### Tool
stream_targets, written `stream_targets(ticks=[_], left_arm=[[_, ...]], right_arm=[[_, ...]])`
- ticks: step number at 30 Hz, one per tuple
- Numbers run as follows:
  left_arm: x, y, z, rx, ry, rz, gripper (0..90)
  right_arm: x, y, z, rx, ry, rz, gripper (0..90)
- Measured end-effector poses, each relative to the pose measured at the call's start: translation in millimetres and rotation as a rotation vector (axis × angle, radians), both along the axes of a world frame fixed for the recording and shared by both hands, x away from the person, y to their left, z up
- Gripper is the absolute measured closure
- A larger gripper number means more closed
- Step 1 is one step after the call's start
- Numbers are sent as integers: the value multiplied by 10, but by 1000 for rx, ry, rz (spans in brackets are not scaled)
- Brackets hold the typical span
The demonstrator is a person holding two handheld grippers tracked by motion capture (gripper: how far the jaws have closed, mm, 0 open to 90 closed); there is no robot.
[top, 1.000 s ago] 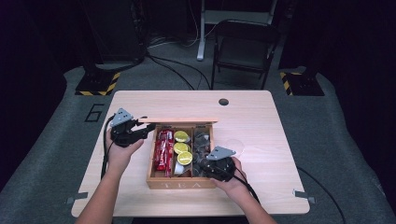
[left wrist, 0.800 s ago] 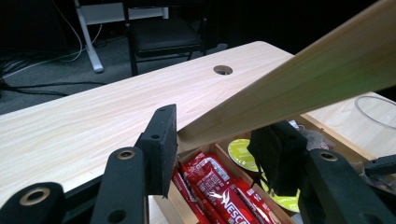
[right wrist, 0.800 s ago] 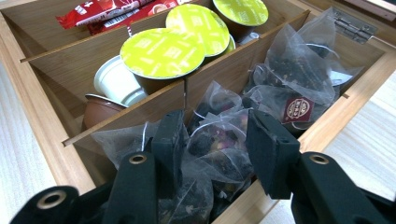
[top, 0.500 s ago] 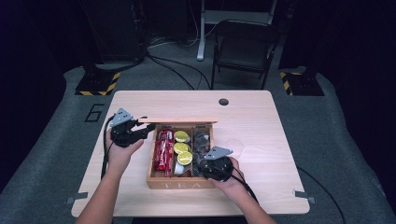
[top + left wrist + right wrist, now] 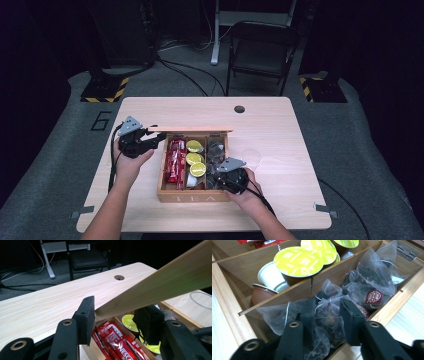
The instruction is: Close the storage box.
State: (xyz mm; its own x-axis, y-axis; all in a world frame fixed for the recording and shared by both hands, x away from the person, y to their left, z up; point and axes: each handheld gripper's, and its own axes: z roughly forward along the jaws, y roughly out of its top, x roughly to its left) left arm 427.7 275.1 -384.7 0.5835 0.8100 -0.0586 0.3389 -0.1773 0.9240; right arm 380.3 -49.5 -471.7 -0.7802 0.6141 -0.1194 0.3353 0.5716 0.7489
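Right gripper [image 5: 325, 315] reaches into the right compartment of the open wooden tea box [image 5: 192, 195], jaws clamped on a translucent pyramid tea bag [image 5: 328, 315]; more tea bags [image 5: 372, 282] lie behind it in that compartment. Middle compartment holds yellow-green lidded capsules [image 5: 298, 261], left one red Nescafé stick packets [image 5: 115, 340]. Left gripper [image 5: 115, 315] at the box's left rear corner, jaws spread either side of the raised thin wooden lid [image 5: 160, 282], one pad touching its edge. Box sits on the light wooden table [image 5: 280, 125].
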Motion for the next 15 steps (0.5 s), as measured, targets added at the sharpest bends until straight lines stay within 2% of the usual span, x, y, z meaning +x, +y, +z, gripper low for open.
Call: stream_targets(ticks=[1,4,6,15], left_arm=[[0,0,0,0,0,0,514],[0,0,0,0,0,0,515],[0,0,0,0,0,0,515],[-1,0,0,1,0,-1,515]], right_arm=[[-5,11,-3,10,4,-20,696],[-5,-19,19,22,8,-14,748],[4,-41,39,59,11,-9,782],[15,-151,120,184,54,-29,791]])
